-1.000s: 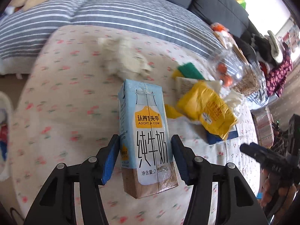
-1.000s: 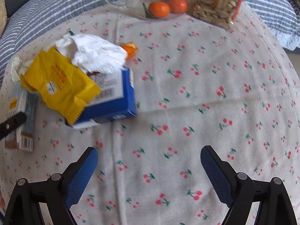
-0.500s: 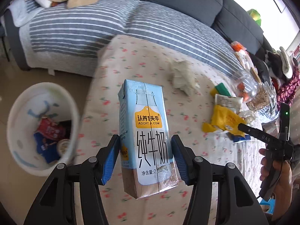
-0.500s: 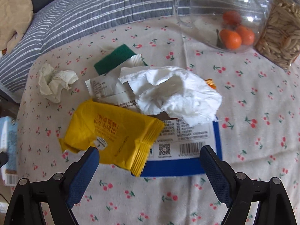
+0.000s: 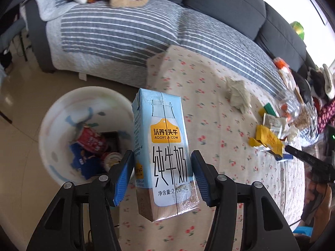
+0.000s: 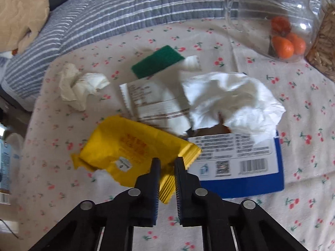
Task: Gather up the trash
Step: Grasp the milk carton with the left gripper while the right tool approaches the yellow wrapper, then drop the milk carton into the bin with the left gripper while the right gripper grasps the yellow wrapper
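Glossy carton [image 5: 162, 146]; crinkled foil wrapper [image 6: 134, 154]; clear glass jar [image 6: 270, 16]; cotton tablecloth [image 6: 230, 219].

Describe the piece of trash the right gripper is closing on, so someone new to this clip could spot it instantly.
On the cherry-print tablecloth, find the litter pile in front of the glass jar of oranges. At its near edge, partly over the blue-and-white box, lies the yellow wrapper, its crimped end between the right gripper fingers. It is the only yellow item; the neighbours are white tissue, a white wrapper and a green sponge.

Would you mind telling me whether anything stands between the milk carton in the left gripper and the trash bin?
Nothing visible does. The left gripper holds the milk carton in the air beside the table edge, and the white trash bin stands open-topped on the floor just to its left.
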Tool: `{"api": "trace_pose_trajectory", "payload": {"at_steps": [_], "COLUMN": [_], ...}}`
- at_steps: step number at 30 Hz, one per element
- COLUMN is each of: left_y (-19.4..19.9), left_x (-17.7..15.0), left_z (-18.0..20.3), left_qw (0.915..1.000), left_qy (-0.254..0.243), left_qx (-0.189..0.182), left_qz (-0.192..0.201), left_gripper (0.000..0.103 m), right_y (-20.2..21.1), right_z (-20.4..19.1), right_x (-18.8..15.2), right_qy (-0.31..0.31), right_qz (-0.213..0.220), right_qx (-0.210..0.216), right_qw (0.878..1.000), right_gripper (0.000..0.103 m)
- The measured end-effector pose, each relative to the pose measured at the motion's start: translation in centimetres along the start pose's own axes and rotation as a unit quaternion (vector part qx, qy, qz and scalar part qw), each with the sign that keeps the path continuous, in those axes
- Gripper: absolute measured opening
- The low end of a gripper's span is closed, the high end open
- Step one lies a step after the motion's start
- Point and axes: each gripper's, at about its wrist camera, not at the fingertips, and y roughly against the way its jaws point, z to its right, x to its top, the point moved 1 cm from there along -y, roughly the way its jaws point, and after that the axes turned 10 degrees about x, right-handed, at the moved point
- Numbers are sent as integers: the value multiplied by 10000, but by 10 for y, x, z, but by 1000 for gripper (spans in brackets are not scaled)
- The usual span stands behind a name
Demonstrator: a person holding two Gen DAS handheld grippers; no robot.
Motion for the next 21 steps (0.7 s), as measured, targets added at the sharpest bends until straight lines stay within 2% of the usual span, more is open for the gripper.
{"api": "trace_pose_trajectory", "payload": {"at_steps": [5, 7, 8, 10, 11, 12, 13, 16, 19, 21], "left_y": [9, 13, 15, 17, 17, 16, 15, 11, 6, 3], "left_x": [0, -1, -1, -3, -5, -6, -7, -8, -7, -5], "left_z": [-28, -37, -39, -44, -46, -48, -50, -54, -59, -65], "left_qw": [9995, 9991, 9990, 9988, 9987, 9987, 9987, 9988, 9986, 9983], "left_qy": [303, 406, 434, 487, 505, 514, 509, 458, 487, 535], "left_qx": [34, 15, 21, 40, 45, 55, 61, 146, 194, 217], "left_qz": [62, 76, 84, 80, 61, 34, 18, -25, -69, -87], "left_gripper": [59, 59, 59, 59, 59, 59, 59, 59, 59, 59], "right_y": [16, 22, 25, 26, 23, 20, 17, -5, -33, -50], "right_z": [-19, -29, -35, -42, -44, -47, -48, -61, -70, -70], "right_x": [-6, -8, -10, -11, -12, -14, -16, -25, -37, -41], "right_qy": [176, 376, 584, 912, 1074, 1229, 1413, 2342, 3313, 3634], "right_qz": [108, 183, 246, 288, 238, 202, 154, -284, -562, -685], "right_qx": [429, 385, 231, -65, -191, -284, -382, -931, -1663, -1959], "right_qw": [9989, 9984, 9977, 9954, 9938, 9918, 9891, 9673, 9271, 9082], "right_gripper": [5, 6, 6, 19, 43, 59, 60, 60, 60, 58]}}
